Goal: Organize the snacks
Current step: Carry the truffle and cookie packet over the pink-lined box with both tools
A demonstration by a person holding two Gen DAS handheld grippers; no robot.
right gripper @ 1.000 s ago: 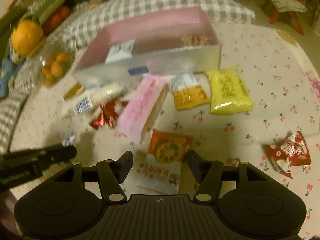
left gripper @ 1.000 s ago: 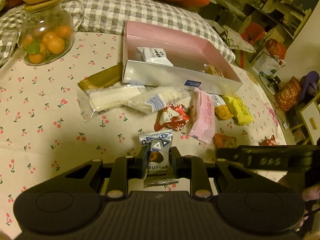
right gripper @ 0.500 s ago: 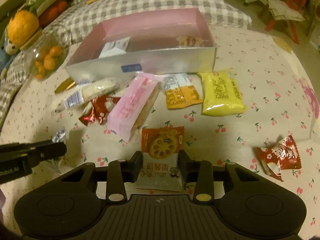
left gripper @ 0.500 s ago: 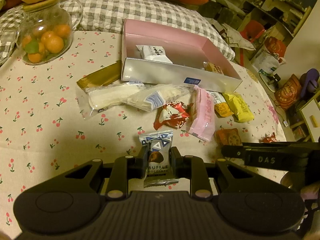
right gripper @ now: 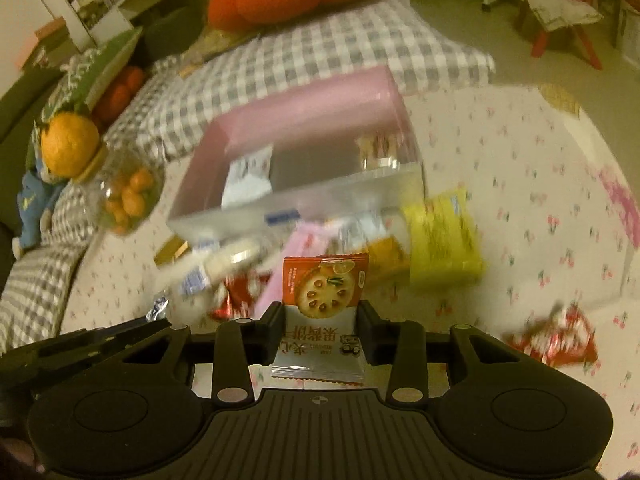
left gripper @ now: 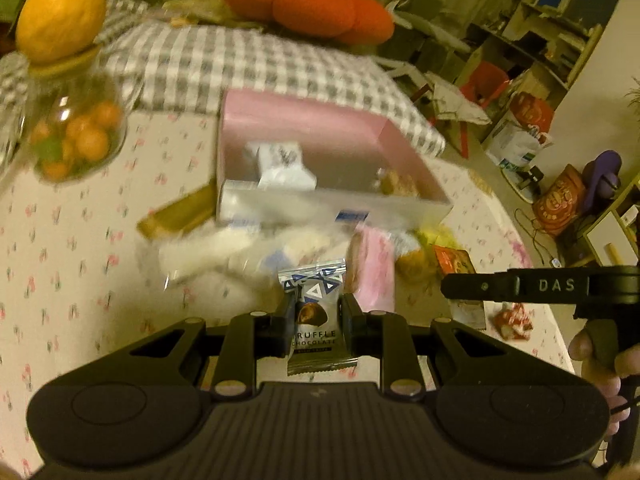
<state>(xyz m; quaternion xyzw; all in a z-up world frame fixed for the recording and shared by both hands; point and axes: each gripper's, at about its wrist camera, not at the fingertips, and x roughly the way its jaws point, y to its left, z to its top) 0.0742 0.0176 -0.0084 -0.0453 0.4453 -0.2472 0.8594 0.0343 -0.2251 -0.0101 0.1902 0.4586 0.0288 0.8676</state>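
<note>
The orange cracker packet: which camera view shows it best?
The right wrist view: the orange cracker packet stands sharp and central, clamped in the right gripper. The left wrist view shows only a small, partly hidden piece of it behind the right gripper's finger.

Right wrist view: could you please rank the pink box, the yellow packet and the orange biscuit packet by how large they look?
1. Pink box, clearly largest.
2 and 3. Yellow packet and orange biscuit packet, held in the right gripper: they look alike, and the biscuit packet is nearer, so I would not rank them.
</note>
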